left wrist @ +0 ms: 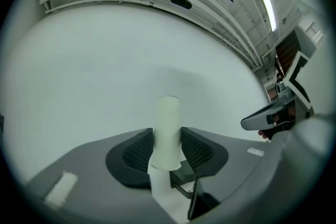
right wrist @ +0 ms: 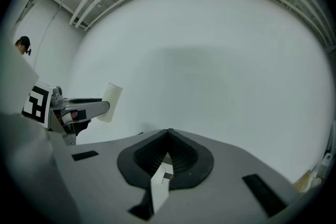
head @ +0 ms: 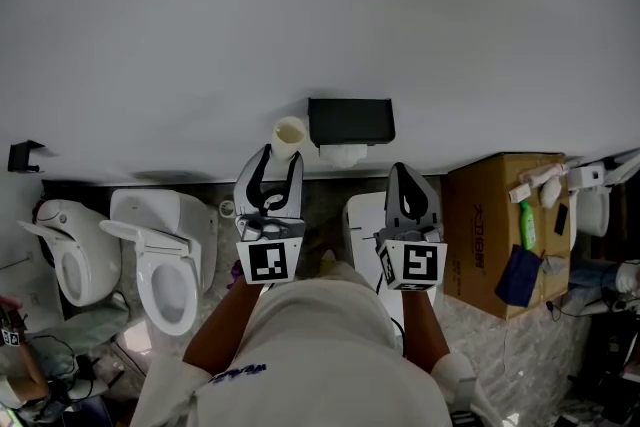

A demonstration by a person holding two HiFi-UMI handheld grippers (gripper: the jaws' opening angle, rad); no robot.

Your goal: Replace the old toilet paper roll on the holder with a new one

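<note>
**Item 1: left claw** (head: pixel 282 160). Pinching a pale cardboard tube (head: pixel 289 133) across its middle, pads on opposite sides. The tube stands upright, its open end clear above the jaws. Judged to be the spent core of the old roll, held up and clear of the fitting so the mount stays free.

**Item 2: right claw** (right wrist: pixel 169 135). Pressed together, nothing between the pads. Raised level before the wall (head: pixel 300 15), just right of the holder's line. Judged idle, free to fetch or steady the replacement.

**Item 3: holder** (head: pixel 350 120). Black box fixed low on the wall, near its lower edge above the dark strip. The tube is just beside the holder's left end, apart from it. White paper (head: pixel 343 154) shows under the casing. Whether this is a fresh roll already seated cannot be told.

**Item 4: surroundings.** Toilet (head: pixel 165 265) at the floor's left; cardboard box (head: pixel 495 230) at its right, against the wall.
</note>
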